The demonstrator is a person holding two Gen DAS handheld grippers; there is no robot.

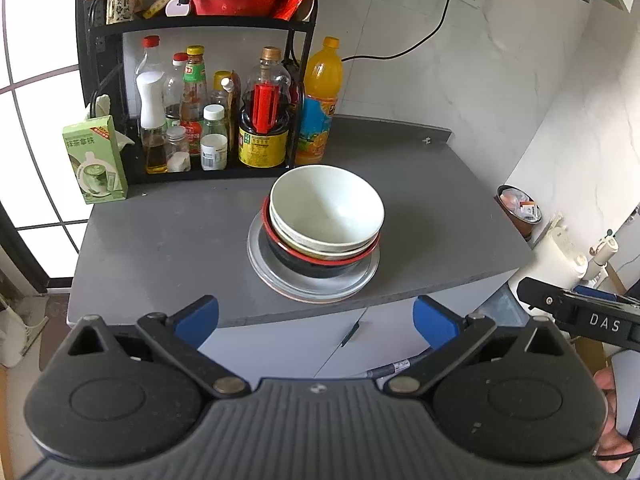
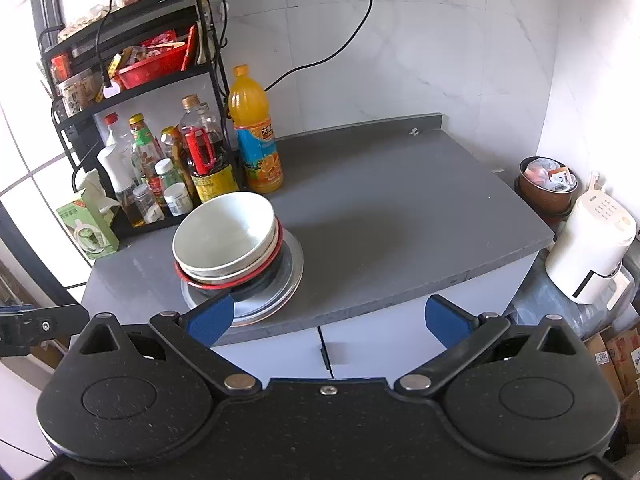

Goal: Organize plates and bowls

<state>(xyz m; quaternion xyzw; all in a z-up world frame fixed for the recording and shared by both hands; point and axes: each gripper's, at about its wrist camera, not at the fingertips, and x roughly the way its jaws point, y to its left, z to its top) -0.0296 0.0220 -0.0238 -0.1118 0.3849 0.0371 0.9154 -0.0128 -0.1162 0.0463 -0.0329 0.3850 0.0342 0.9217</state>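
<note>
A stack stands on the grey counter [image 1: 168, 240]: a white bowl [image 1: 326, 206] on top, a second pale bowl under it, then a black bowl with a red rim [image 1: 320, 262], all on grey plates [image 1: 280, 276]. The right wrist view shows the same white bowl [image 2: 224, 232] and plates [image 2: 292, 264]. My left gripper [image 1: 316, 324] hangs open in front of the counter's edge, below the stack, with nothing between its blue pads. My right gripper [image 2: 328, 322] is open too, off the front edge and right of the stack. Its body [image 1: 580, 316] appears at the right of the left wrist view.
A black rack [image 1: 200, 24] with sauce bottles stands at the back left, with an orange juice bottle [image 1: 320, 100] and a green tissue box [image 1: 96, 160] beside it. A white kettle [image 2: 588, 248] and a brown bin [image 2: 546, 190] sit right of the counter. Cabinet doors [image 2: 360, 344] lie below.
</note>
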